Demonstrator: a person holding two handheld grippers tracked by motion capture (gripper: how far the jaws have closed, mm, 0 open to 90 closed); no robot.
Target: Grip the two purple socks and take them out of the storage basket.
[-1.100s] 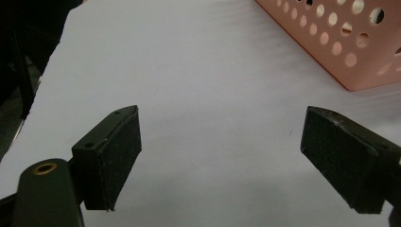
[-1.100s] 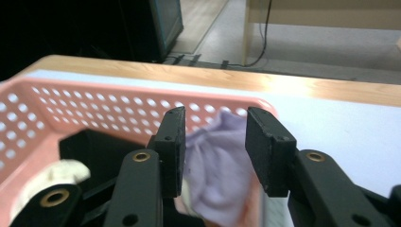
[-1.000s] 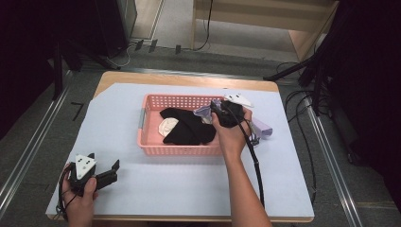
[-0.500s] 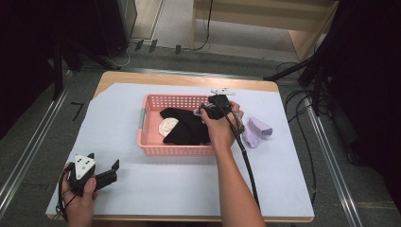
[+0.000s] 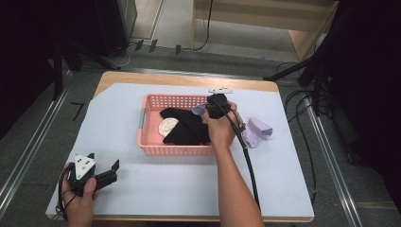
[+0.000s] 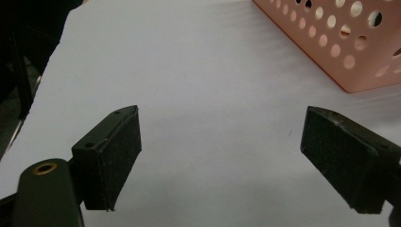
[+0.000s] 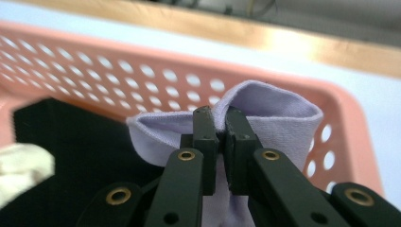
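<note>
Right gripper view: right tongs (image 7: pixel 218 124) clamped on lilac sock (image 7: pixel 279 118), its lower part hidden; left tongs (image 6: pixel 222 156) agape.

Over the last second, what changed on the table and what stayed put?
The right gripper slid from the basket's right edge to over the pink basket; its jaws have just closed on a lilac sock there. The other lilac sock, the black and cream garments, and the open left gripper stayed put.
</note>
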